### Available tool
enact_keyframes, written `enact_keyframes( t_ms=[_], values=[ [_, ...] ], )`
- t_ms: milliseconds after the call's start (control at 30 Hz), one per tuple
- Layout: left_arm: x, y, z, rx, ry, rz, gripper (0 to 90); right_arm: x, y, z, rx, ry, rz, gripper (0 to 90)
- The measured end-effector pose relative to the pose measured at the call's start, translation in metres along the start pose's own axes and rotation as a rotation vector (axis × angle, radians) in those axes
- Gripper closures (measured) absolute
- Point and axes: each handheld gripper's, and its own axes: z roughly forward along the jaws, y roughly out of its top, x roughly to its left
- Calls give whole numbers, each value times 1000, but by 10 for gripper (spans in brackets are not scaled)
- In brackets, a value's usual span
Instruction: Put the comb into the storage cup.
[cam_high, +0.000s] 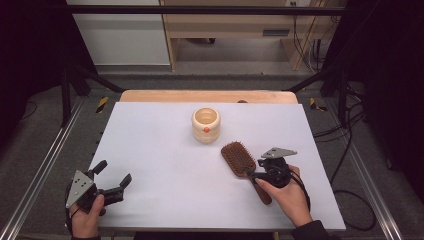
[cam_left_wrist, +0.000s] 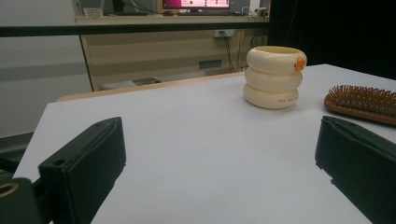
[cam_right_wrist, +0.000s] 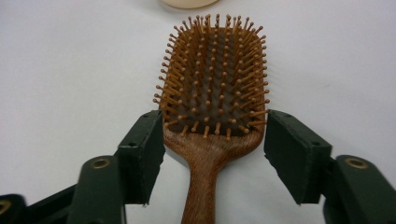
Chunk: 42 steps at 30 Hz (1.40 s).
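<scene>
Right gripper (cam_right_wrist: 212, 156) open around a wooden hairbrush (cam_right_wrist: 212, 88) near the table's (cam_high: 150, 150) right edge; left gripper (cam_high: 111, 180) wide open at the front-left corner

What I count on my table

One wooden hairbrush (cam_right_wrist: 212, 93) lies bristles up on the one white table (cam_high: 165, 165), and one cream ribbed cup (cam_high: 205, 125) stands beyond it, built of three stacked rings with one small orange spot on its side. I carry two grippers, my left gripper (cam_high: 111, 176) and my right gripper (cam_right_wrist: 214, 140), one in each of my two hands, and each has two black jaws, so four in all. One grey three-cornered plate tops each gripper, two altogether.
</scene>
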Motion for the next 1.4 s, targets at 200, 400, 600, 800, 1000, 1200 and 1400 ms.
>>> enact_keyframes(
  t_ms=[200, 400, 600, 800, 1000, 1200, 1400],
  values=[
    [0, 0, 0, 0, 2, -1, 18, 2, 0, -3, -21, -9, -6, 225],
    [0, 0, 0, 1, 0, 1, 18, 4, 2, -10, -87, -30, 0, 112],
    [0, 0, 0, 0, 1, -1, 18, 7, 1, -11, -113, -31, -27, 69],
    [0, 0, 1, 2, 0, 1, 18, 11, -2, -9, -44, -11, -60, 67],
    [0, 0, 1, 2, 0, 0, 18, 14, -8, -6, 40, -4, -76, 90],
    [0, 0, 1, 5, -2, 2, 18, 12, -11, -5, 98, -13, -74, 121],
    [-1, -1, 1, 8, -4, 1, 18, 8, -12, -2, 136, -14, -62, 119]
  ],
)
